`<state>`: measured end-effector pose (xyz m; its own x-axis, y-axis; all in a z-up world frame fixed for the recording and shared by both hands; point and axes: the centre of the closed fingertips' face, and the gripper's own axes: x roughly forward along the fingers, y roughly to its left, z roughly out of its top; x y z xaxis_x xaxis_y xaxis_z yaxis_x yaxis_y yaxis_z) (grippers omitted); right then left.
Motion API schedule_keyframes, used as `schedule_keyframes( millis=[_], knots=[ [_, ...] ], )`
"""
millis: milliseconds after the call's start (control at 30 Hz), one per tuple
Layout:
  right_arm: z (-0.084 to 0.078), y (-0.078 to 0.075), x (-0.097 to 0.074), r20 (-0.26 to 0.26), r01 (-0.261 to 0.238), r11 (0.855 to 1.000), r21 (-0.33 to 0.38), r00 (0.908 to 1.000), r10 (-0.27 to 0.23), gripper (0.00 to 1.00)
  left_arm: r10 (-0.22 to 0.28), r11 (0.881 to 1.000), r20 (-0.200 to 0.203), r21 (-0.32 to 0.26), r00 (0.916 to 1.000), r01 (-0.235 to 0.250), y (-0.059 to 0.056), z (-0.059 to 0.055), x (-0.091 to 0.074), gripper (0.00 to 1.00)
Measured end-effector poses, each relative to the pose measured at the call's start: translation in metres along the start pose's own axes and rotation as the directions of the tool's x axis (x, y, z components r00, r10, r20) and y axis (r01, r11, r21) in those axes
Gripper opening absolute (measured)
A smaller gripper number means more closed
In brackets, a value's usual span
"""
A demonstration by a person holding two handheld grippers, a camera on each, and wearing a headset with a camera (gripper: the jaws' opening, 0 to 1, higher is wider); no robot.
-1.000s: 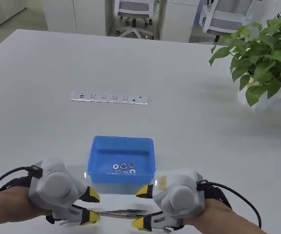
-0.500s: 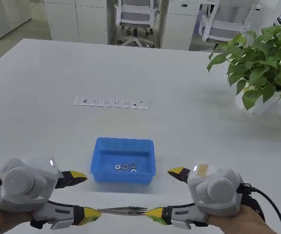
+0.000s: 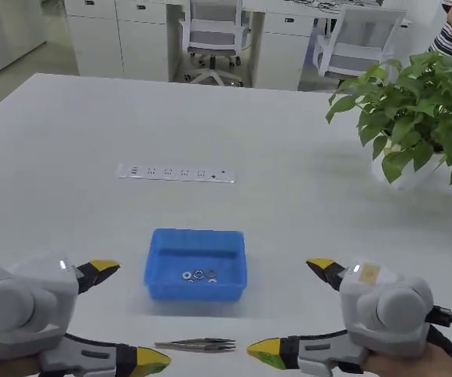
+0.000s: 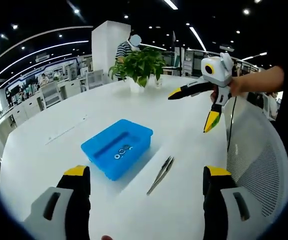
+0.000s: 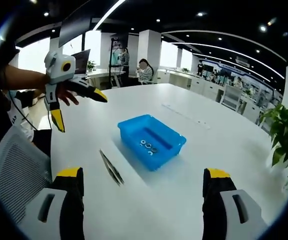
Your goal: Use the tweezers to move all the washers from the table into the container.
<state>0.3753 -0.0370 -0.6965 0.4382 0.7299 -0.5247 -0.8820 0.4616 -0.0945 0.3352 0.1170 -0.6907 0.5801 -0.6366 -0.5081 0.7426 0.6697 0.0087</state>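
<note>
A blue container (image 3: 196, 292) sits on the white table with several washers (image 3: 198, 276) inside it. Metal tweezers (image 3: 197, 344) lie flat on the table in front of it, touched by nothing. My left gripper (image 3: 132, 314) is open to the left of the tweezers and my right gripper (image 3: 287, 306) is open to their right. In the left gripper view the container (image 4: 109, 167), washers (image 4: 120, 151) and tweezers (image 4: 161, 174) lie ahead of the open jaws, with the right gripper (image 4: 190, 112) beyond. The right gripper view has the container (image 5: 134, 137), tweezers (image 5: 111, 167) and left gripper (image 5: 81, 113).
A white power strip (image 3: 177, 173) lies further back on the table. A potted plant (image 3: 414, 118) stands at the right edge. Office chairs (image 3: 210, 23) and cabinets are beyond the far edge. The table's near edge is just behind the tweezers.
Both grippers have drawn apart sideways, away from the tweezers, which stay flat on the table. The head camera has tilted, shifting the whole scene.
</note>
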Motion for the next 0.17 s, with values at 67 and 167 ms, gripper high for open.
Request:
schedule_keyframes(
  millis=[67,167],
  knots=[
    [-0.0006,0.0016,-0.0016,-0.007,-0.003,1.0,-0.011,1.0,0.003,1.0,-0.006,1.0,-0.001,0.013,1.0,0.006,-0.0022,-0.0001,0.0004,0.99],
    [0.0,0.0011,-0.0041,0.0,0.003,1.0,-0.001,1.0,-0.003,1.0,-0.009,1.0,-0.002,0.018,1.0,0.009,-0.0039,0.0,0.0006,0.99]
  ],
)
